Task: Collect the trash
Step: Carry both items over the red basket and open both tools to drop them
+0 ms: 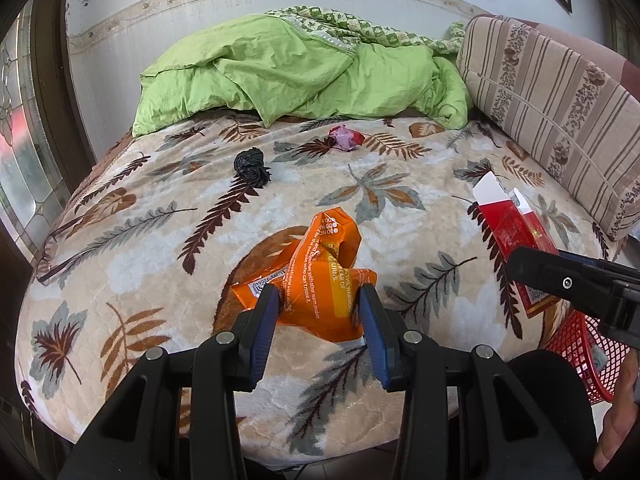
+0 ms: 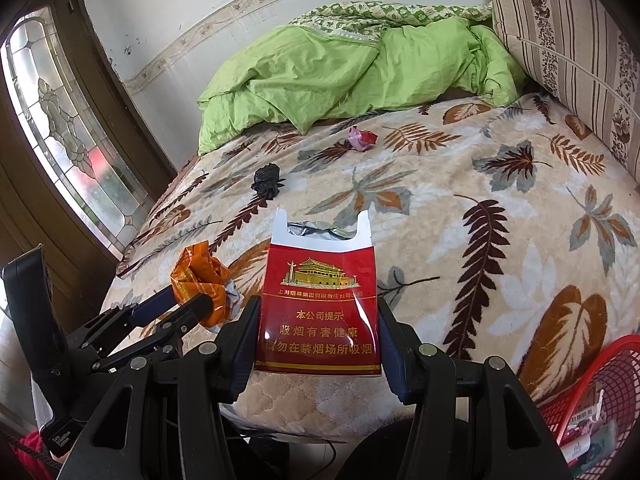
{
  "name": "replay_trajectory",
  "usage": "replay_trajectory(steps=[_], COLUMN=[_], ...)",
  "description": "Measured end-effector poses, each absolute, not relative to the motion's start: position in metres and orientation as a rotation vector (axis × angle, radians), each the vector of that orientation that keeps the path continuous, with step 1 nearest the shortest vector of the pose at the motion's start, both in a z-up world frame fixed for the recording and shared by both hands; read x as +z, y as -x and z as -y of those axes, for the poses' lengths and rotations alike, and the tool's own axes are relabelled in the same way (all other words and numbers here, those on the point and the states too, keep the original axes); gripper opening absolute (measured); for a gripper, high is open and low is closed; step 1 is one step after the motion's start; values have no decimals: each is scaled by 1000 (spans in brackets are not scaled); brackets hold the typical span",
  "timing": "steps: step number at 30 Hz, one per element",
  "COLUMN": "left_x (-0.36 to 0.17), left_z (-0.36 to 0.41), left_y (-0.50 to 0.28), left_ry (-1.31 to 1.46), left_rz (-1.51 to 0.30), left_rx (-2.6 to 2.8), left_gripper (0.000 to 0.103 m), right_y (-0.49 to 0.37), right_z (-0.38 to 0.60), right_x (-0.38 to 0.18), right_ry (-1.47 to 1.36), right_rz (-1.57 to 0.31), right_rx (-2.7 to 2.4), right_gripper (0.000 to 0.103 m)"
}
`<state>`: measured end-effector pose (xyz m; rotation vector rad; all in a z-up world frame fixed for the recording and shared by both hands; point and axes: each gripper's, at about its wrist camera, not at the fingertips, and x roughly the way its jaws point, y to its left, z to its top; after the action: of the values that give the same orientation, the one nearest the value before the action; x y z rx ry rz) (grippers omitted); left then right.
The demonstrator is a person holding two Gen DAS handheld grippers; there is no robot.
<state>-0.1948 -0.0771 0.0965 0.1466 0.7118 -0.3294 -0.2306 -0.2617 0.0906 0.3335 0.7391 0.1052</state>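
Leaf-print bed (image 1: 160, 264), orange wrapper (image 1: 320, 276) clenched in left tongs (image 1: 319, 300), red cigarette pack (image 2: 320, 308) in right tongs (image 2: 318, 332).

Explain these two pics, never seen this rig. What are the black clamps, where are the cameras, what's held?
No robot: a person carries a hand-held two-finger gripper in each hand, with a fisheye camera on each looking along its fingers. In the left wrist view, the left gripper pinches a crumpled orange wrapper. In the right wrist view, the right gripper clamps an open red cigarette pack. On the leaf-print blanket lie a black wad and a pink wrapper. A red mesh basket holding trash sits lower right.
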Motion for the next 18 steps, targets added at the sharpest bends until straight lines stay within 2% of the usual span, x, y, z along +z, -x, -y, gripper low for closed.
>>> replay_trajectory(steps=[8, 18], left_x=[102, 113], left_z=[85, 146], left_y=[216, 237], left_ry=[-148, -188], left_rz=[-708, -744], left_rx=[-415, -646], left_gripper=[40, 40], right_y=[244, 291], right_z=[283, 357], right_x=[102, 103], right_ry=[-374, -498], right_rz=[-711, -694], right_rx=[60, -96], right_gripper=[57, 57])
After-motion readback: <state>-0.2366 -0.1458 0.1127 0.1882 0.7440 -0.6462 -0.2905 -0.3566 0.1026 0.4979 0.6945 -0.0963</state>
